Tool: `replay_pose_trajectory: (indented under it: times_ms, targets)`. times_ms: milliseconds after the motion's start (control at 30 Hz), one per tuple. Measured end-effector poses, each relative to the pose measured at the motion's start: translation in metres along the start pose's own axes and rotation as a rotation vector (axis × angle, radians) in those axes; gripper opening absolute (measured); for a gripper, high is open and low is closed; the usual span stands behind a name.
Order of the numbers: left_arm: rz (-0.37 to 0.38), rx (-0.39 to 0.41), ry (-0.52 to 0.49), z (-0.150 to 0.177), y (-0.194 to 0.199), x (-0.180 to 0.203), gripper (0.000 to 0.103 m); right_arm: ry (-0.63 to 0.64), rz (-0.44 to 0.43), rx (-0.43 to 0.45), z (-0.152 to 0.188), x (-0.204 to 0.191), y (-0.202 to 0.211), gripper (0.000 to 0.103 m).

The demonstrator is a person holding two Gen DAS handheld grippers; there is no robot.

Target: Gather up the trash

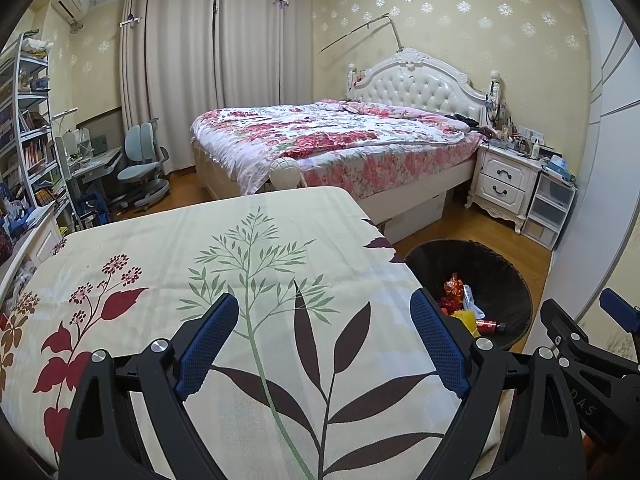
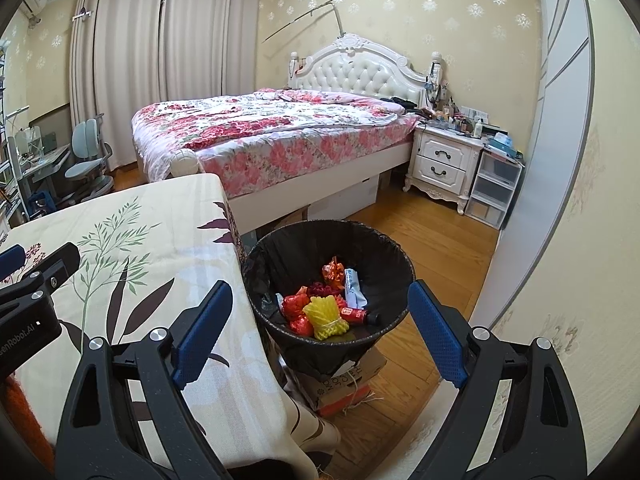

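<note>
A black-lined trash bin [image 2: 256, 264] stands on the floor at the table's right corner. Inside it lie a yellow foam net [image 2: 326, 316], red wrappers [image 2: 294, 306], an orange wrapper [image 2: 334, 272], a white packet [image 2: 354, 286] and a small red bottle [image 2: 360, 316]. In the left wrist view the bin [image 1: 516, 280] shows at right with the same trash. My left gripper [image 1: 324, 340] hangs open over the leaf-patterned tablecloth [image 1: 160, 248], nothing between its blue pads. My right gripper [image 2: 320, 336] is open above the bin's near rim, holding nothing.
A bed with a floral quilt [image 2: 272, 128] fills the room's middle. A white nightstand [image 2: 444, 160] and plastic drawers [image 2: 494, 188] sit at right. A desk chair [image 1: 140, 168] and bookshelf [image 1: 32, 140] stand at left. A cardboard box [image 2: 344, 380] lies under the bin.
</note>
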State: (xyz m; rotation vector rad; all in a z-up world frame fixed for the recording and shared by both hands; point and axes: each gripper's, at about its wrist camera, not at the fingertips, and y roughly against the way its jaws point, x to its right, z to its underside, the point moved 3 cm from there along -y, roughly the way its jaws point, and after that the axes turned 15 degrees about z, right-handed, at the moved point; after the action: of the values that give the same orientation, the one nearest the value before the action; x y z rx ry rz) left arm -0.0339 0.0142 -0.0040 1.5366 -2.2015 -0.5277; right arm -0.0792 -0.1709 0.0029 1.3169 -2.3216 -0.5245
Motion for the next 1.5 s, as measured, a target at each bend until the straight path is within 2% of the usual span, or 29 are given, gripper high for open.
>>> replay_pose_trajectory:
  times_ms: [1500]
  targets:
    - [-0.007, 0.016, -0.002, 0.0021, 0.0008, 0.0036, 0.087, 0.002, 0.0, -0.001, 0.0023, -0.0014, -0.0003, 0.087]
